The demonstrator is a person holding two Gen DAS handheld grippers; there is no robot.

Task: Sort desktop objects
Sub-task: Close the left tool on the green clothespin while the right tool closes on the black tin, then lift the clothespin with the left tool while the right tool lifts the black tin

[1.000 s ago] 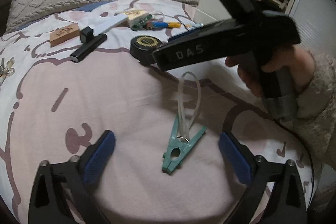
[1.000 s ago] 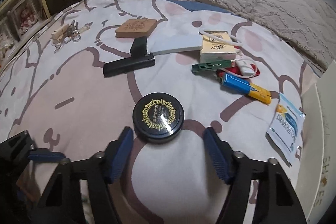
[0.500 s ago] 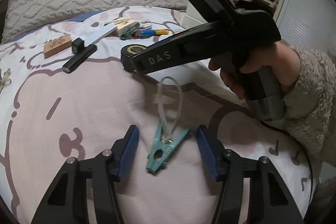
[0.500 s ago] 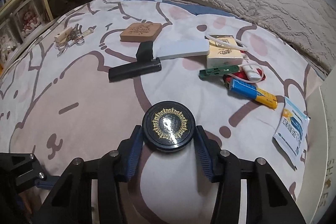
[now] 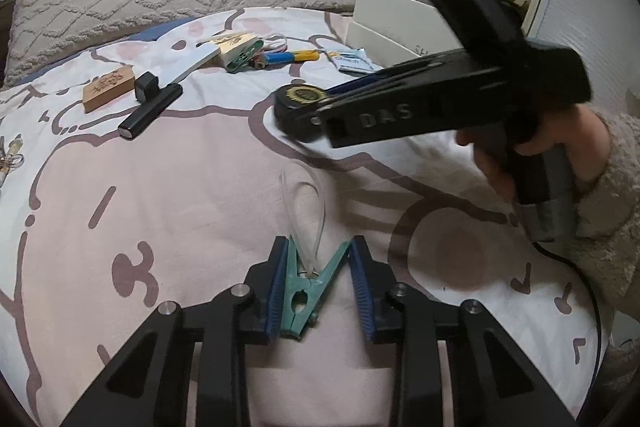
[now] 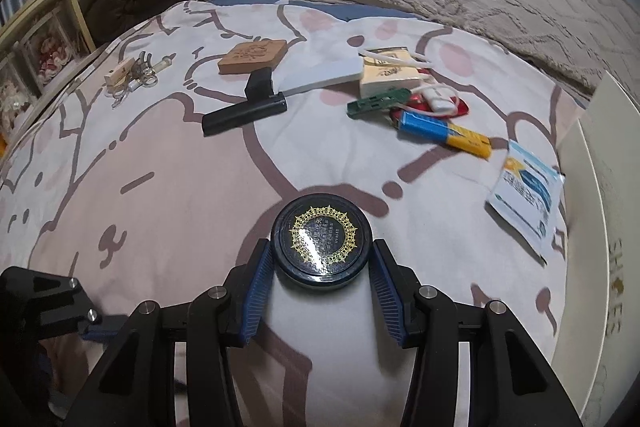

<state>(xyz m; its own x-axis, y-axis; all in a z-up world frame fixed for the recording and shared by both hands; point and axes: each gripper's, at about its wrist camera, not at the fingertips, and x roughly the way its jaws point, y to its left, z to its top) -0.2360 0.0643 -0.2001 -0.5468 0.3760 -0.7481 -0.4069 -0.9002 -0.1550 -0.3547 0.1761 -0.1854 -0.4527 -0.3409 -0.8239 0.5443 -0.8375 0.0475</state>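
Note:
My left gripper (image 5: 319,281) is shut on a teal clothes peg (image 5: 307,287) with a clear loop, just above the pink bedspread. My right gripper (image 6: 322,281) is shut on a round black tin (image 6: 321,240) with a gold ornament on its lid, lifted a little off the bed. In the left wrist view the right gripper (image 5: 298,117) and tin (image 5: 302,95) hang above and beyond the peg.
Farther back lie a wooden block (image 6: 253,56), black bar (image 6: 244,113), white slab (image 6: 320,75), cream box (image 6: 390,73), green clip (image 6: 378,102), blue-yellow tube (image 6: 444,131), a sachet (image 6: 526,193) and keys (image 6: 134,77). A white box (image 6: 592,227) stands right; pillows lie behind.
Both grippers closed from open: the left onto the peg, the right onto the tin. The right gripper lifted and moved right with the tin.

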